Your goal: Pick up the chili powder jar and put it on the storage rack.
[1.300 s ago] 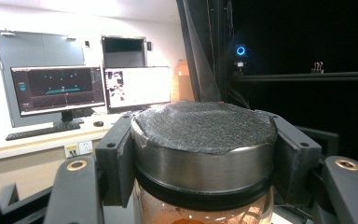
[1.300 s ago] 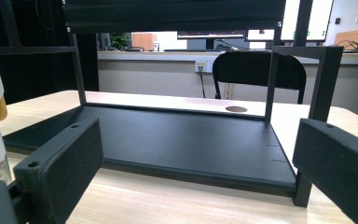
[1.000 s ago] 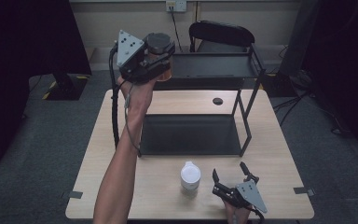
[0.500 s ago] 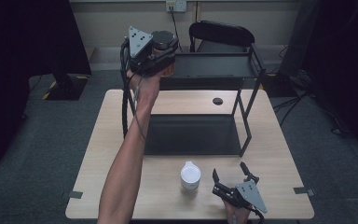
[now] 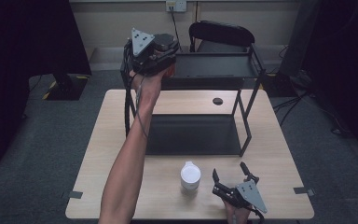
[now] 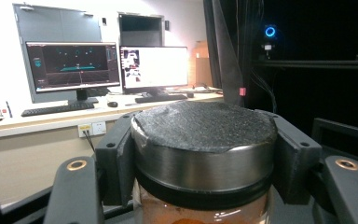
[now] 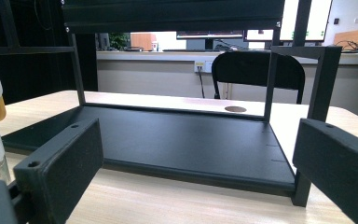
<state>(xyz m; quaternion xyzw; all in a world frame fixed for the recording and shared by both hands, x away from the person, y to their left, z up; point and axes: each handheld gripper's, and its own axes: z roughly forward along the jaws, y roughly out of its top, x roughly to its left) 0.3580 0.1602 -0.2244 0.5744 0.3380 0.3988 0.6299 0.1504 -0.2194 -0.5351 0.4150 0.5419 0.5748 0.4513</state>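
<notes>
The left hand-held gripper (image 5: 161, 58) is gripping a jar (image 6: 204, 158), its two jaws pressing on either side just under the metal lid (image 6: 205, 126). Over the last second the left arm has been carrying the jar rightward and a little farther from the person: a second ago it hung over the left rear corner of the tabletop (image 5: 121, 154), well left of the rack (image 5: 214, 65), and now it is sitting right at the left end of the rack's top shelf (image 5: 223, 63). In the high view only a reddish sliver of the jar (image 5: 169, 71) is peeking out under the gripper, so whether its base is already resting on the shelf or hanging just above it cannot be told. In the left gripper view the jar is standing upright between the jaws, amber contents showing through the glass.

The shift suggests the work in hand is placing the jar on the top shelf, and that the carry is nearly over; what is probably remaining is a short lowering and a release.

The right hand-held gripper (image 5: 230, 179) is lying near the front edge of the tabletop, jaws wide apart and holding nothing, in the same spot as before. A white bottle (image 5: 190, 176) is standing just to its left, untouched, and the right gripper view is looking across the rack's lower shelf (image 7: 168, 140).
</notes>
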